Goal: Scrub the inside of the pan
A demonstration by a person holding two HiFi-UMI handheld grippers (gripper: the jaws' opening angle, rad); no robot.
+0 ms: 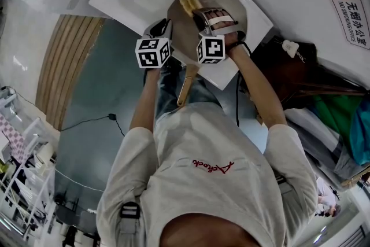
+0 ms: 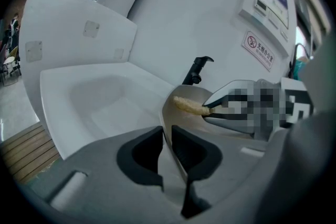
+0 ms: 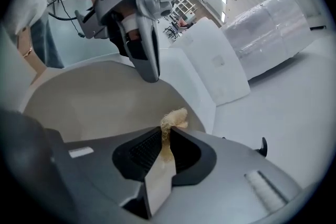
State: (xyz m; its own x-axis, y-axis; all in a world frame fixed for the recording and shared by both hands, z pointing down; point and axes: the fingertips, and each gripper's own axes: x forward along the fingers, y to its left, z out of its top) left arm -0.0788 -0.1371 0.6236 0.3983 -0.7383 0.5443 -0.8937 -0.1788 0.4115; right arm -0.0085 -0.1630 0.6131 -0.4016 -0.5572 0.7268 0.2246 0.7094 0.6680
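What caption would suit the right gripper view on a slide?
Right tool pinches a scrubber over the pan, whose rim the left tool clamps.

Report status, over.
Left gripper jaws shut on pan rim. Right gripper jaws shut on brush, bristles inside pan. Nothing in the way.

The head view looks steeply down from above the person. Each gripper view looks closely along its jaws. All three share the pan [image 1: 181, 32].
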